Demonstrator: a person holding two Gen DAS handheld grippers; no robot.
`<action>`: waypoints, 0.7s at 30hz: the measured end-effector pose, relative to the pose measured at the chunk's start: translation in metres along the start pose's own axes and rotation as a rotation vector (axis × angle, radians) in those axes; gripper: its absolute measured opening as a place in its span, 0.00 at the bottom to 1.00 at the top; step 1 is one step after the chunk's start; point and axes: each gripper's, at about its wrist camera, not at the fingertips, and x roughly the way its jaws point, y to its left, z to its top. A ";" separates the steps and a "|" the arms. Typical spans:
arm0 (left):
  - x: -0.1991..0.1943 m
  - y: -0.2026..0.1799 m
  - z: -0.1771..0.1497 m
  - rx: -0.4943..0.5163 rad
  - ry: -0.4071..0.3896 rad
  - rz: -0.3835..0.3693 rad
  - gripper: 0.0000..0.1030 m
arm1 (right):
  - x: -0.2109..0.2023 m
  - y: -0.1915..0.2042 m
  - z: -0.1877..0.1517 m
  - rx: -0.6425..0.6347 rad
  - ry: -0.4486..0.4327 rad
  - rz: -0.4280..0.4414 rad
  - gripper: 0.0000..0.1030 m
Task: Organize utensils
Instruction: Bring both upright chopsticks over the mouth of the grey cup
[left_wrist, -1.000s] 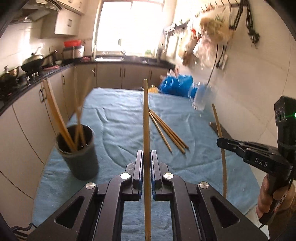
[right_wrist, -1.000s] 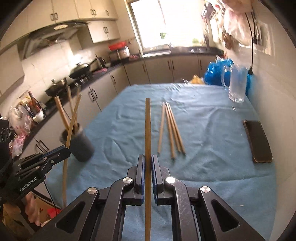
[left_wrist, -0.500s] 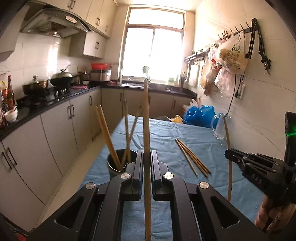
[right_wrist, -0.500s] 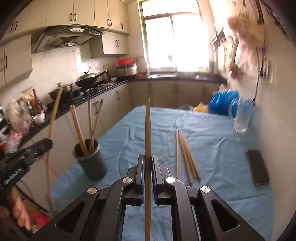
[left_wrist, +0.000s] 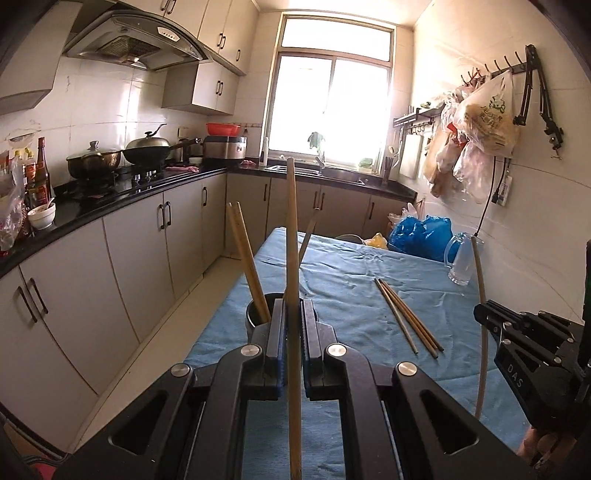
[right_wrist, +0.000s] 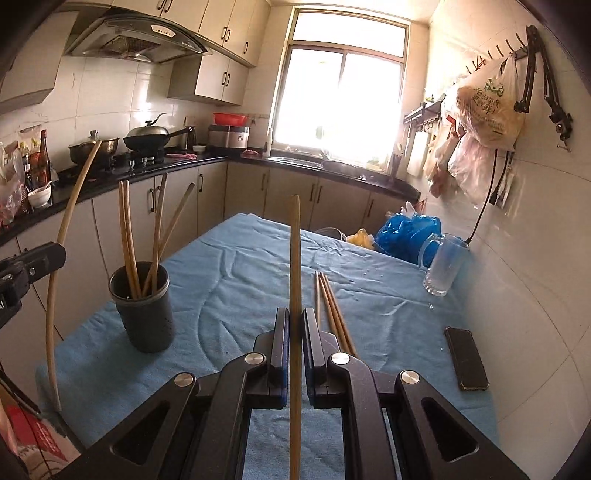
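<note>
Wooden chopstick (left_wrist: 291, 236) stands clamped upright in the left tongs (left_wrist: 291, 354), just in front of the dark cup (right_wrist: 142, 306). Right tongs (right_wrist: 294, 354) pinch another chopstick (right_wrist: 294, 258), with loose chopsticks (right_wrist: 332, 310) right of the cup.

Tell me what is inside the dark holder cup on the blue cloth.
The dark cylindrical holder cup holds four long wooden chopsticks, standing upright and leaning apart against the rim. Their lower ends and the cup's bottom are hidden by its wall.
</note>
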 end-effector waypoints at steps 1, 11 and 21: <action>0.000 0.001 0.001 -0.001 -0.001 0.000 0.06 | 0.000 0.000 0.000 -0.001 0.000 0.000 0.08; 0.005 0.036 0.030 -0.086 -0.020 -0.034 0.06 | 0.001 -0.017 0.025 0.138 -0.055 0.262 0.08; 0.038 0.067 0.080 -0.199 -0.071 -0.082 0.06 | 0.006 0.010 0.082 0.222 -0.230 0.475 0.08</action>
